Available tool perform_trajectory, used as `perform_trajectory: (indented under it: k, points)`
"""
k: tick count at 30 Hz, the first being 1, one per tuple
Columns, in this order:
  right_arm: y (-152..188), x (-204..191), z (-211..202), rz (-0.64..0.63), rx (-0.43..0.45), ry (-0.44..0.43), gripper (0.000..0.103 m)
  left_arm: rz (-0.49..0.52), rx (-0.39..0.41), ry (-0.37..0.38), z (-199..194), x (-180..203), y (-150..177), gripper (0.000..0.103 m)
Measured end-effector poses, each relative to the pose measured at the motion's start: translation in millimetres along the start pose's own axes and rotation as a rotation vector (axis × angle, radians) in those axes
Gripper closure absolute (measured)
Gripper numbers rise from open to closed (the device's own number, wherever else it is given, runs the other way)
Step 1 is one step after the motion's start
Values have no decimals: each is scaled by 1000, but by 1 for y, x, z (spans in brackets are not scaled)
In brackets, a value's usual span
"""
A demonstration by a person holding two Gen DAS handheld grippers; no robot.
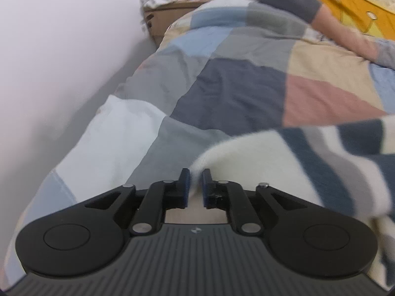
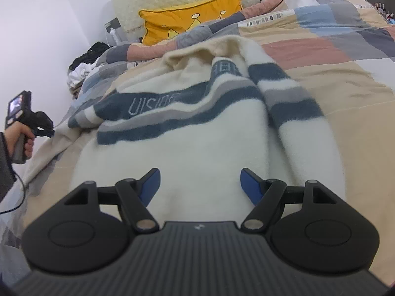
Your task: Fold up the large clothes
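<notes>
A cream sweater (image 2: 192, 148) with dark blue and grey stripes lies spread on a patchwork bedcover (image 2: 345, 56). One sleeve (image 2: 291, 103) lies folded down its right side. My left gripper (image 1: 195, 177) is shut on the cuff of the other sleeve (image 1: 246, 153), holding it near the bed's left edge. It also shows at the far left of the right wrist view (image 2: 47, 130), held in a hand. My right gripper (image 2: 200, 180) is open and empty, just above the sweater's plain lower part.
A white wall (image 1: 61, 74) runs close along the bed's left side. A yellow pillow (image 2: 192, 17) leans on the quilted headboard. A cardboard box (image 1: 163, 17) with white and dark clothes stands by the wall. The person's arm (image 1: 345, 32) reaches across the bedcover.
</notes>
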State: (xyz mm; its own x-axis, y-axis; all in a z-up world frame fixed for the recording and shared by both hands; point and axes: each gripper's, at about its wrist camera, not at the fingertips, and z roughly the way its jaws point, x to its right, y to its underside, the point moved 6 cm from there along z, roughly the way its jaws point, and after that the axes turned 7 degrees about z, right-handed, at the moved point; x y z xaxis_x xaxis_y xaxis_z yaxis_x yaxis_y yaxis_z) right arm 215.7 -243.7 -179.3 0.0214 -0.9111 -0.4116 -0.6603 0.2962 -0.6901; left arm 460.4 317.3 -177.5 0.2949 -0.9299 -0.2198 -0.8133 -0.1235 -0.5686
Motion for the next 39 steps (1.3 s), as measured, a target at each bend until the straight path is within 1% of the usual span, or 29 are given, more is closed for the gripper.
perform_trajectory:
  k: [2,5,8,12,13,15,20,22,24,28,31,33,35,36,37,39]
  points:
    - [-2,0,-4,-2,5,0,29,23,21,34,-27,7,0,86]
    - [-3,2,-13,-7,27,1,29,55,48,91,-67,21,5,86]
    - [-4,10,-17,7,42,15,29,97,85,152,-110,43,11,86]
    - [-2,13,-21,49,33,-13,29,141,132,233,-166,79,28,86]
    - [-2,12,-23,46,35,-9,29,158,143,251,-178,89,34,85]
    - [-3,12,-27,39,48,3,29,218,134,285,-201,118,52,85]
    - [-10,20,-44,39,86,46,29,284,154,437,-251,179,96,84]
    - [-12,28,-53,35,104,72,29,284,152,498,-267,202,113,84]
    - [-15,34,-59,46,117,89,29,269,131,548,-273,220,128,85]
    - [-20,52,-62,116,119,110,29,264,114,585,-279,258,157,85]
    - [-19,59,-58,140,99,116,29,277,77,620,-266,275,173,84]
    - [-17,62,-56,148,90,138,29,293,76,618,-260,286,187,84]
    - [-16,67,-52,145,84,188,28,327,90,607,-256,297,201,84]
    - [-15,70,-50,149,81,214,22,329,90,603,-253,301,209,84]
    - [-14,74,-49,160,79,235,20,330,88,605,-248,302,212,84]
    - [-12,80,-45,179,66,235,20,332,84,607,-239,306,223,84]
